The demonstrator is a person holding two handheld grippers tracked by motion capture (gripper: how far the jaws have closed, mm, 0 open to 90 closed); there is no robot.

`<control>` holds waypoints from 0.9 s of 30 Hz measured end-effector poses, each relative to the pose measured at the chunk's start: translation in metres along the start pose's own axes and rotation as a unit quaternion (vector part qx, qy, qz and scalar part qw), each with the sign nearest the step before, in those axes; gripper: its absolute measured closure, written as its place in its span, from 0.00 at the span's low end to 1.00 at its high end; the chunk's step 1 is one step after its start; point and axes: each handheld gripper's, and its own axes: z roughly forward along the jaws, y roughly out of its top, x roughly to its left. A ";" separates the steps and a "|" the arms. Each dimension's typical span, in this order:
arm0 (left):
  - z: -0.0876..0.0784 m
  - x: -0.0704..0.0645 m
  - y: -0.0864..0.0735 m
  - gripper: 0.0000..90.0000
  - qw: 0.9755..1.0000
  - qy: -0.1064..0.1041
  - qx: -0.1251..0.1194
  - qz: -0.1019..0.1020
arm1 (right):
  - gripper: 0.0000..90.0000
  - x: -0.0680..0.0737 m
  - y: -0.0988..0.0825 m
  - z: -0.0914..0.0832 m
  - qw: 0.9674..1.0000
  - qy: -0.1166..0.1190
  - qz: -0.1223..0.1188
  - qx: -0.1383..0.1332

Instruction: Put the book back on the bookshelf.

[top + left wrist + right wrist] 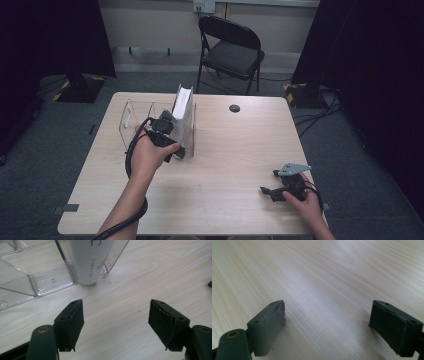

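The left gripper has its jaws spread wide, nothing between them but bare wood. It sits low over the table, just in front of a clear plastic organizer, and the person's left hand holds it toward the table's far left part. Straight ahead of the jaws, a white tube stands upright at the organizer's right-hand end, its rounded base down at the tray's near edge and its long axis running up and slightly away from the camera. Red marks show near the top of what that view gives; small dark print runs down its side, too small to read. In the high view the tube rises above the organizer's walls, its top leaning toward the table's far edge.

The right gripper is likewise spread, with only wood grain between the jaws. The right hand keeps it near the table's near right corner, well apart from the organizer, with the grey three-cornered plate uppermost.

A small dark disc lies near the far edge. A black folding chair stands beyond the table.
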 end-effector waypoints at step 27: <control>0.029 0.009 -0.034 0.30 1.000 -0.019 -0.001 0.012 | 0.14 0.000 0.000 0.000 1.000 0.000 0.000 0.000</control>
